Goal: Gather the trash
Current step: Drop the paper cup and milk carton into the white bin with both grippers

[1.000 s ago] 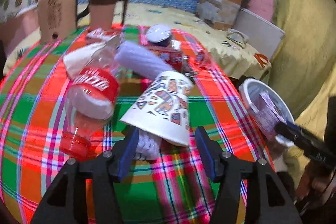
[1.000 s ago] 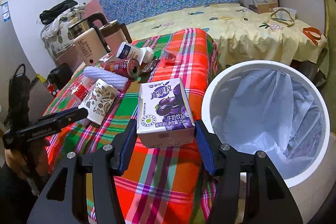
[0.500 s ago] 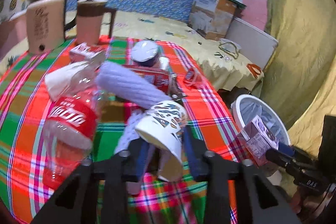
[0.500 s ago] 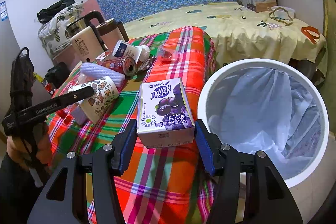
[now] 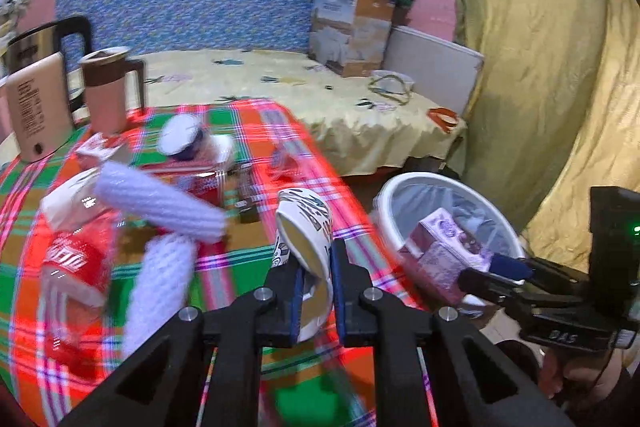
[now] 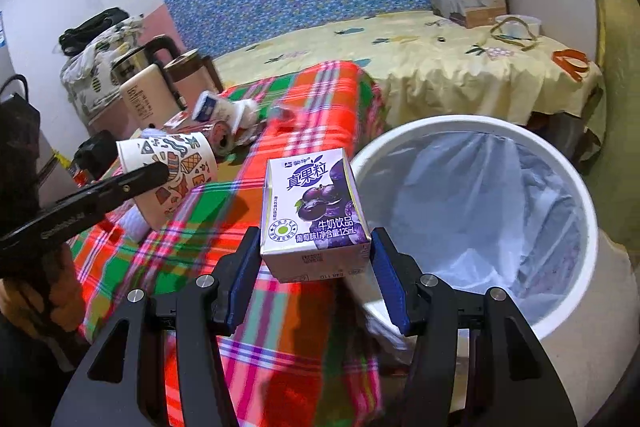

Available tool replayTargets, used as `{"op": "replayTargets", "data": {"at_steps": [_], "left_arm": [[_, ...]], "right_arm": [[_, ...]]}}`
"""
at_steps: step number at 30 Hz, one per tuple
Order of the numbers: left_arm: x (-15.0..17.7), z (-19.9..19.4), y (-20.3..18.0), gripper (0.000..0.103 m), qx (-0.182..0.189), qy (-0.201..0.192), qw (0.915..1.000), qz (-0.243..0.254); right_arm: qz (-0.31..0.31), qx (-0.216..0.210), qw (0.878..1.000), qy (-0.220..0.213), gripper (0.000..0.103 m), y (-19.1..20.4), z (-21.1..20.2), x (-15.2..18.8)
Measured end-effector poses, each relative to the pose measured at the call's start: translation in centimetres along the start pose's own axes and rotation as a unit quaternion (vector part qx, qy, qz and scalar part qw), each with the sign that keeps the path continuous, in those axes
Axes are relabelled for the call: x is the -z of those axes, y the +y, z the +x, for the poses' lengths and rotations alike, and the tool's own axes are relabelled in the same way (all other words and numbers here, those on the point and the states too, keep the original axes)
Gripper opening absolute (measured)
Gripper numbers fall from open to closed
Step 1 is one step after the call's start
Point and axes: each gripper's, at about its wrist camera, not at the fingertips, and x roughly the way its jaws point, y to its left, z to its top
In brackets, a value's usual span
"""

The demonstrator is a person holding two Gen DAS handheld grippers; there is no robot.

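My left gripper (image 5: 315,269) is shut on a patterned paper cup (image 5: 305,227); its jaws are closing and squash the cup's wall flat between the blue pads. The cup (image 6: 176,167) hangs above the plaid tablecloth (image 6: 304,339) in the right wrist view, gripped by the left gripper (image 6: 132,181). My right gripper (image 6: 316,255) is shut on a purple milk carton (image 6: 316,211), held upright beside the white bin (image 6: 480,123). From the left wrist view the carton (image 5: 440,251) sits in front of the bin (image 5: 400,183), which has a pale liner.
On the cloth lie a red-labelled plastic bottle (image 5: 76,259), white foam rolls (image 5: 160,203), cans (image 5: 180,143) and small wrappers. Two kettles (image 5: 36,107) stand at the far left. A yellow-sheeted bed (image 5: 320,99) with a cardboard box (image 5: 352,31) lies behind. A curtain (image 5: 540,67) hangs on the right.
My left gripper closed on the paper cup, crushed it and lifted it off the cloth toward the bin side. The right gripper kept still with the carton.
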Motion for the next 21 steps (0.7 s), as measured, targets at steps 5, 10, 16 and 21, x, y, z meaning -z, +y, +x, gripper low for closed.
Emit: {"op": "replayTargets", "data": {"at_steps": [5,10,16,21], "left_arm": [[-0.7,2.0,-3.7,0.013,0.04,0.01,0.9987,0.03],[-1.0,4.2,-7.5,0.013,0.075,0.026,0.9951,0.059],[-0.8,6.0,-9.5,0.015,0.1,0.048,0.9912,0.072],[-0.5,6.0,-10.3,0.046,0.109,0.048,0.99,0.075]], "right_arm": [[0.019,0.033,0.999,-0.001,0.056,-2.6,-0.7,0.4],[0.038,0.058,0.998,0.006,0.057,-4.5,-1.2,0.9],[0.054,0.076,0.996,0.017,0.057,-5.9,-1.5,1.3],[0.071,0.083,0.994,0.015,0.057,-7.0,-1.8,1.6]]}}
